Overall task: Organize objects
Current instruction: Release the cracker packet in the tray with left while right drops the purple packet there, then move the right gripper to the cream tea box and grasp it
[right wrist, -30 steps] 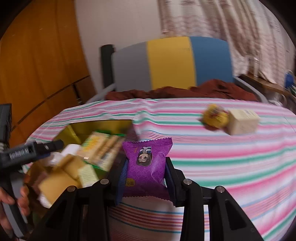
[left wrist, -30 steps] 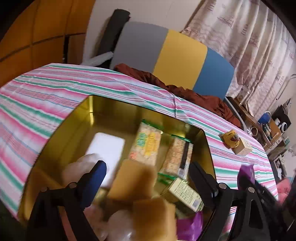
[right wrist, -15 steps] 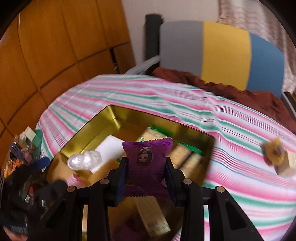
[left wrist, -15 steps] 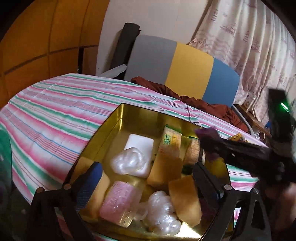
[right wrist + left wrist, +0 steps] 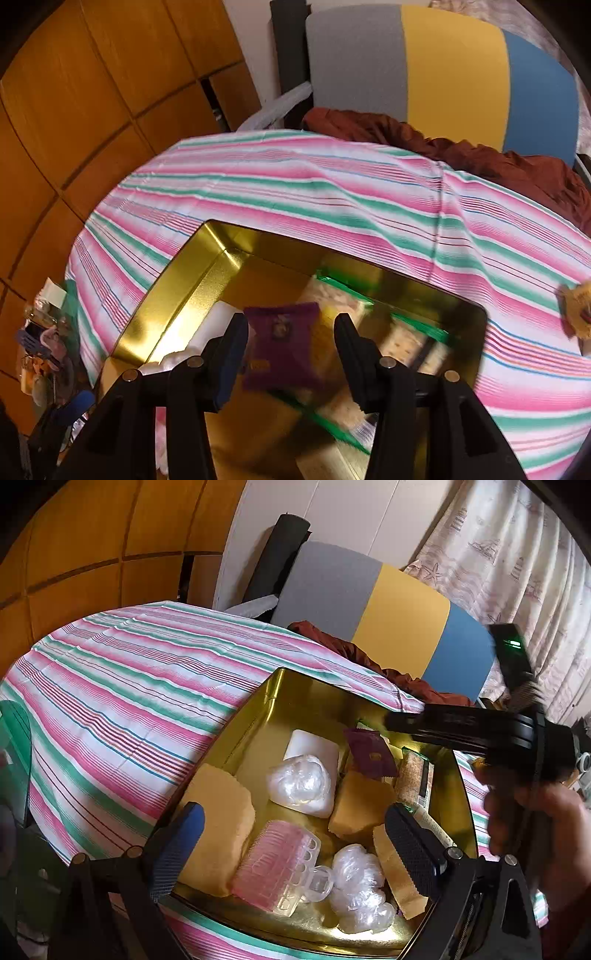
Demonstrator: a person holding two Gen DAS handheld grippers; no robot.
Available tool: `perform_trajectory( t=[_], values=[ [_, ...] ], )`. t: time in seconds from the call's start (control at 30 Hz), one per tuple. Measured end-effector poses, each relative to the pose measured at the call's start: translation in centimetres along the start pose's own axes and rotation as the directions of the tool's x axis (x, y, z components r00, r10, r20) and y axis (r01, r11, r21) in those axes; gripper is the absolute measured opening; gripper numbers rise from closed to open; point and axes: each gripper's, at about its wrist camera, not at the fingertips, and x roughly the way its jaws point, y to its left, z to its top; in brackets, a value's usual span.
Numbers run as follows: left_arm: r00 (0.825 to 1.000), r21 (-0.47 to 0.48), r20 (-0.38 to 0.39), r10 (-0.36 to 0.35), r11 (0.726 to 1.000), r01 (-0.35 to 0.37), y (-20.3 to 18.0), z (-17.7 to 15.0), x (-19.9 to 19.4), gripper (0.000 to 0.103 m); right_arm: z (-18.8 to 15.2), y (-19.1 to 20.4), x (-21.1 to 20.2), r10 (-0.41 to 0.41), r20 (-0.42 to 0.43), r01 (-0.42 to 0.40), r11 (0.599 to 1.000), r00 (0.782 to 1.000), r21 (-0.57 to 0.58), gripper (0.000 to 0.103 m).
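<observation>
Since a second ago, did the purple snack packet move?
Yes. The purple packet went from over the striped tablecloth to over the gold tin, and the right gripper has just been opening around it.

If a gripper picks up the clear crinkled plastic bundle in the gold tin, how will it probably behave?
The clear plastic bundle looks wrinkled and puffy, so it is probably soft and would squash between jaws. It seems thin film, likely very light. Its glossy surface may slip. It lies in the gold tin against a white block, so neighbours may shift.

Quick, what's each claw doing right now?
Left claw: open, empty, over the gold tin.
Right claw: jaws just opening, purple snack packet loose between them.
</observation>
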Motion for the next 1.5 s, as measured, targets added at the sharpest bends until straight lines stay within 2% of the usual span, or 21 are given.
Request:
perform_trajectory(
  t=[0.3, 0.53, 0.7, 0.83, 0.97, 1.07, 1.1, 1.2, 1.33, 1.5],
  values=[
    [0.999, 0.07, -0.014, -0.041, 0.997, 0.042, -3.6, -0.6, 0.0, 0.1, -3.2, -4.1, -4.8, -0.031, 0.099, 0.019, 0.993, 0.995, 0.115, 0.049],
    [0.995, 0.142, -0.035, -0.094, 0.985, 0.098, -6.9, -1.2, -0.1, 0.103, -6.2, -7.2, -7.5, -0.134, 0.152, 0.11, 0.982, 0.979, 0.156, 0.049],
    [0.988, 0.202, -0.082, -0.133, 0.968, 0.147, -9.9, -2.1, 0.1, 0.103, -8.6, -10.3, -7.9, -0.203, 0.139, 0.169, 0.961, 0.969, 0.22, 0.049],
    [0.982, 0.251, -0.101, -0.16, 0.951, 0.18, -12.5, -3.0, 0.0, 0.103, -10.8, -13.5, -7.5, -0.244, 0.092, 0.209, 0.935, 0.965, 0.287, 0.049],
    [0.972, 0.285, -0.132, -0.195, 0.932, 0.226, -15.2, -4.1, 0.2, 0.103, -12.7, -16.9, -7.5, -0.241, 0.071, 0.198, 0.905, 0.968, 0.376, 0.049],
    [0.964, 0.337, -0.157, -0.213, 0.906, 0.255, -17.5, -5.0, 0.4, 0.103, -13.3, -19.9, -8.2, -0.312, 0.075, 0.249, 0.862, 0.947, 0.442, 0.057],
    [0.963, 0.345, -0.163, -0.216, 0.902, 0.26, -17.8, -5.1, 0.4, 0.103, -13.2, -20.8, -8.5, -0.338, 0.074, 0.267, 0.845, 0.938, 0.463, 0.062],
    [0.96, 0.36, -0.172, -0.222, 0.893, 0.271, -18.7, -5.3, 0.5, 0.103, -11.6, -24.9, -9.3, -0.4, 0.043, 0.309, 0.768, 0.915, 0.561, 0.077],
    [0.961, 0.367, -0.179, -0.211, 0.892, 0.265, -18.8, -5.2, 0.6, 0.103, -8.4, -30.6, -10.9, -0.477, 0.026, 0.308, 0.607, 0.879, 0.733, 0.082],
    [0.96, 0.352, -0.198, -0.199, 0.9, 0.259, -18.3, -5.2, 1.0, 0.103, -3.4, -34.3, -10.3, -0.558, -0.067, 0.395, 0.493, 0.827, 0.775, 0.084]
  ],
)
